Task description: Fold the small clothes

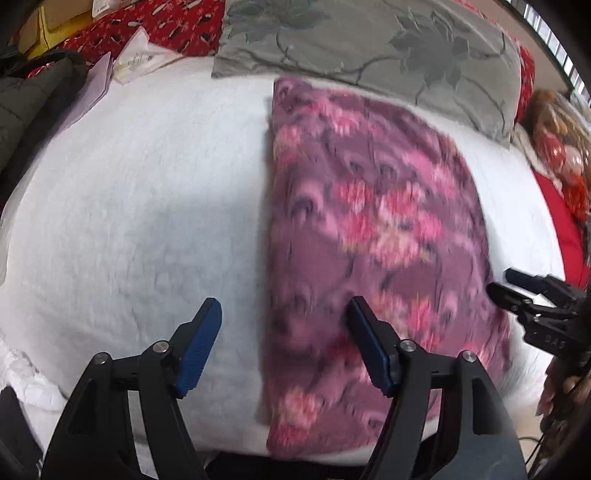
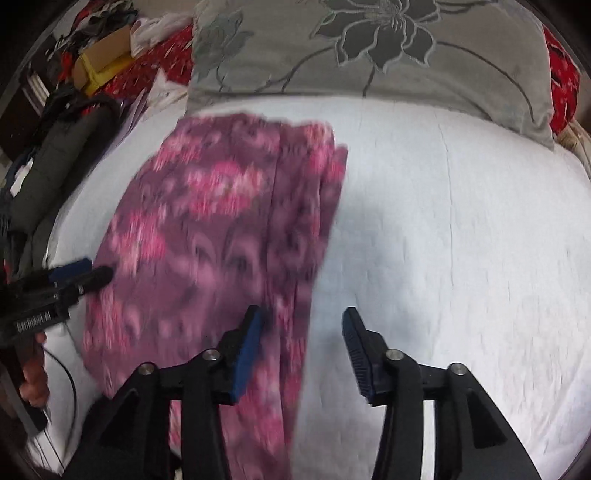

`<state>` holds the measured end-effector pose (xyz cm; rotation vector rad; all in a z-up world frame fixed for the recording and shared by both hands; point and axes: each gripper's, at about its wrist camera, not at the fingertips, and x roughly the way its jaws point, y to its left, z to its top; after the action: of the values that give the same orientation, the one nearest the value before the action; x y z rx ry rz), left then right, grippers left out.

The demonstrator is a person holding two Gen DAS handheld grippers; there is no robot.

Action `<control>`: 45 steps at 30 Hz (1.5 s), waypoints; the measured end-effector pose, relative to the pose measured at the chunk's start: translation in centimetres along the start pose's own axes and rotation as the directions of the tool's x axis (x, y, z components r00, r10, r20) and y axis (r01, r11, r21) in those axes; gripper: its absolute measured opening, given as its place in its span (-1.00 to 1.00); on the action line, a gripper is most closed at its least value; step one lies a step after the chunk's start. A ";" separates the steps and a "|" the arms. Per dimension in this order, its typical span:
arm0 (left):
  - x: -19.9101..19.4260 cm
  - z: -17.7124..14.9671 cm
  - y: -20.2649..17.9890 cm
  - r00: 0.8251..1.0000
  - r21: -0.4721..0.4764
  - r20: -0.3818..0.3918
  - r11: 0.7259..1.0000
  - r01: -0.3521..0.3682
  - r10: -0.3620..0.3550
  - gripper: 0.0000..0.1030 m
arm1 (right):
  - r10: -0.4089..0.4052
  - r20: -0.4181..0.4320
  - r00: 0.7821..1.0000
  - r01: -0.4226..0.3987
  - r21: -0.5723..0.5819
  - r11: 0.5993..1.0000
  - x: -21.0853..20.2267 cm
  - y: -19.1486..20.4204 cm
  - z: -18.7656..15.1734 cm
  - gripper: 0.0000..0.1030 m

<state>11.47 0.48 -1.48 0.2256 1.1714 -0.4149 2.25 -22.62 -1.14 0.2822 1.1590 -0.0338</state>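
The purple floral garment (image 1: 369,221) lies flat on the white bed cover (image 1: 129,203), already folded into a long strip; in the right wrist view a few lengthwise creases run down its right-hand part (image 2: 207,236). Its long axis runs from 6 o'clock, the near edge of the bed, toward 12 o'clock, where the far short end stops just short of the grey flowered pillow (image 1: 369,44). Which end is waist or hem cannot be told through the blur.

The left gripper (image 1: 286,343) hangs over the garment's left long edge near the 6 o'clock end: its right finger is over the cloth, its left finger over bare cover, so the edge runs between them. The jaws stand well apart and hold nothing. The right gripper (image 2: 301,350) mirrors this over the right long edge, left finger above the cloth, right finger above white cover, jaws likewise spread and empty. In each wrist view the other gripper shows at the side, at about 3 o'clock (image 1: 532,295) and 9 o'clock (image 2: 74,277).

Both hands are equally near the near short end, one at each corner. As a judgement, the next fold would carry that end toward 12 o'clock, halving the strip across its long axis, with each gripper taking its own corner.

Beyond the cover, a red patterned blanket (image 1: 166,26) and dark clothing (image 2: 55,166) lie around 10 o'clock.
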 end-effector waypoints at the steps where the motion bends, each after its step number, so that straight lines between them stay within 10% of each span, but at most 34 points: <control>1: -0.2 -0.6 0.0 1.000 0.000 -0.006 1.000 -0.007 0.007 0.37 | -0.015 -0.001 1.000 0.015 0.005 1.000 -0.2 -0.2 -0.7 0.35; 23: -5.2 -8.4 -1.9 0.961 0.091 0.145 0.964 -0.251 0.236 0.37 | -0.287 0.122 0.950 0.289 0.000 0.957 -9.0 1.9 -8.3 0.71; 45: -8.7 -11.0 -4.1 0.965 0.124 0.238 0.982 -0.140 0.107 0.37 | -0.337 0.214 0.917 0.336 0.042 0.941 -12.4 2.3 -11.3 0.72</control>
<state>-2.35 2.71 2.57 0.3613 0.8953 -0.4017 -12.51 -19.23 6.36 0.0765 0.9763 -0.3633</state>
